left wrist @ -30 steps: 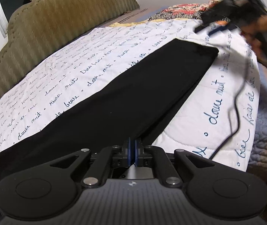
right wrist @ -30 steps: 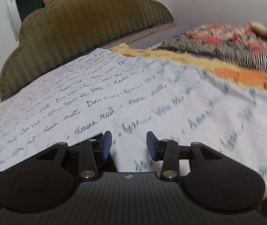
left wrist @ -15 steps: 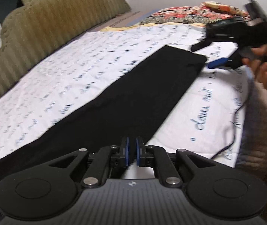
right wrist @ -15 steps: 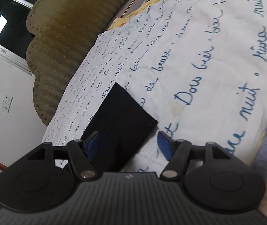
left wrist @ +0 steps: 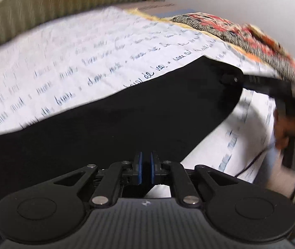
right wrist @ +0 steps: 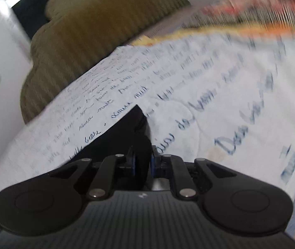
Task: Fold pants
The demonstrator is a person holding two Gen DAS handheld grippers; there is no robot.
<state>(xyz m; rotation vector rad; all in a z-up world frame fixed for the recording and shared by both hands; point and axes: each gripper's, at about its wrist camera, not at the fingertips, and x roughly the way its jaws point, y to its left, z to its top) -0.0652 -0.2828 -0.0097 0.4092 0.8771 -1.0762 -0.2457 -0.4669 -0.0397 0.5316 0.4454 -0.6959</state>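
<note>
My right gripper (right wrist: pixel 142 162) has its fingers pinched on the pants' (left wrist: pixel 114 124) far end on the bed (left wrist: pixel 74 62). My left gripper's (left wrist: pixel 146 169) fingers sit nearly closed on the near end.

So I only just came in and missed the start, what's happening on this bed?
A person with a gripper in each hand is folding black pants laid along a white quilt with blue script. The left gripper is clamped on the near end of the pants. The right gripper is pinching the far end, which looks lifted off the quilt. The fold itself is not yet made.
</note>
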